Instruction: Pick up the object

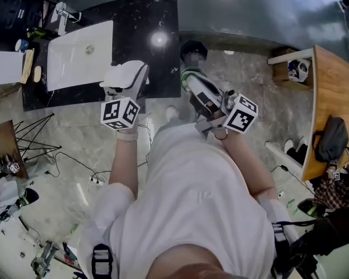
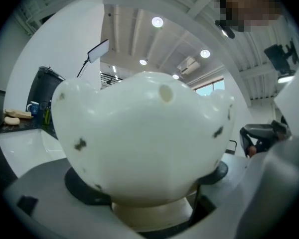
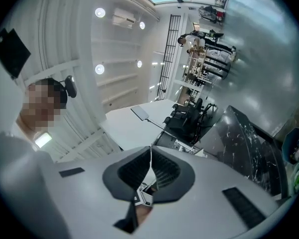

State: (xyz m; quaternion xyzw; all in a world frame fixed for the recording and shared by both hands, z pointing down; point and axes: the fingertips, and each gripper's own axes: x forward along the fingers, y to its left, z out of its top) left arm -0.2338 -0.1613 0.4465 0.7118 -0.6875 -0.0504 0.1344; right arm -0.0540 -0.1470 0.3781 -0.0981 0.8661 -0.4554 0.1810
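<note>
Left claw is clamped wide on the white speckled object. It sits squarely between the pads, broad side across them, and I'd say clear of the bench ahead. Right claw alongside is pinched together, empty.

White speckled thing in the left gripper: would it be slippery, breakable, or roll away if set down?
Probably slippery: the white speckled thing looks glossy. Likely rigid, perhaps ceramic, since its bulging shape shows no dent where gripped; a drop might chip it. Its rounded body could roll, though what looks like a narrower cream base underneath may steady it.
</note>
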